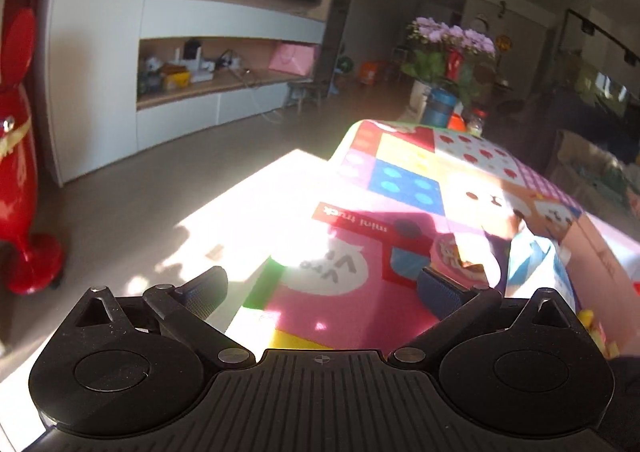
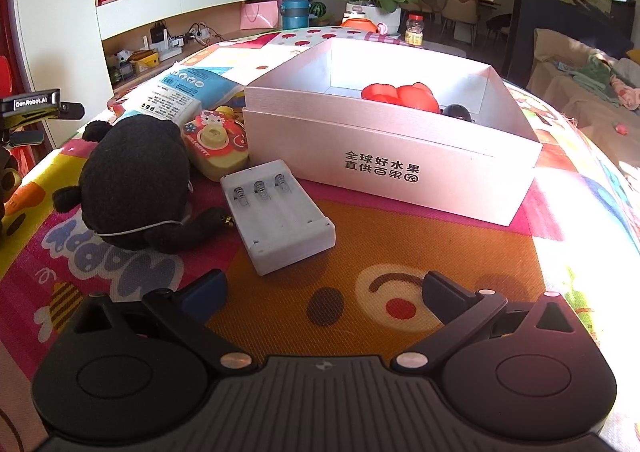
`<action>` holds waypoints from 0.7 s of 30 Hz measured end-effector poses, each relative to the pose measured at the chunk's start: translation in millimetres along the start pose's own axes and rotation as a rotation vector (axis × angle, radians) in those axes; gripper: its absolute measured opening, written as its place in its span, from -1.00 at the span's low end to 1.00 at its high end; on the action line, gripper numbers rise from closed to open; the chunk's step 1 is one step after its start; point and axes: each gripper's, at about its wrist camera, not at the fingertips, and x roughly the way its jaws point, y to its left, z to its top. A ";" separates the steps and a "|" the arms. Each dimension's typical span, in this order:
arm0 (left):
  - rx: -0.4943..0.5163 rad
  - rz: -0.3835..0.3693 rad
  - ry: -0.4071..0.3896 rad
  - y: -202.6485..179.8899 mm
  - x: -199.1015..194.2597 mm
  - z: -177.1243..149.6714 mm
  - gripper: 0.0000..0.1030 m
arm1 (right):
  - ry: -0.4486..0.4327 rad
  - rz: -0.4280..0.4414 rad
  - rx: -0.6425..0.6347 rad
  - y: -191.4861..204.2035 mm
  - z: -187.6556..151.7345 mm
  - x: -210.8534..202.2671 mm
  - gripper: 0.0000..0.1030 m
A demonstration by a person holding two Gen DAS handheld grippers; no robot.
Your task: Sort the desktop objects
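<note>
While both the left gripper (image 1: pixel 322 284) and right gripper (image 2: pixel 324 288) are being held wide and empty, the battery holder (image 2: pixel 278 214), lying mid-desk beside the box (image 2: pixel 392 168), is likely being lined up for grasping.

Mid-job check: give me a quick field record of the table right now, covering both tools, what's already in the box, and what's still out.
left tool: open, holding nothing
right tool: open, holding nothing, over the mat
box: white, lid off, on the mat
in box: red toy, small black item
still out: battery holder, black plush, toy camera, blue-white packet
nearest to right tool: battery holder
</note>
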 end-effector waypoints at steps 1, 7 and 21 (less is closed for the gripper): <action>-0.018 -0.009 0.010 7.0 0.0 5.1 1.00 | -0.001 -0.002 -0.002 0.4 -0.1 -0.1 1.00; -0.192 -0.167 0.331 64.8 34.0 15.8 1.00 | -0.001 -0.001 0.000 0.7 -0.3 -0.2 1.00; 0.221 -0.097 -0.108 -21.0 -75.7 41.7 1.00 | -0.017 -0.032 -0.024 5.7 -0.4 -1.3 1.00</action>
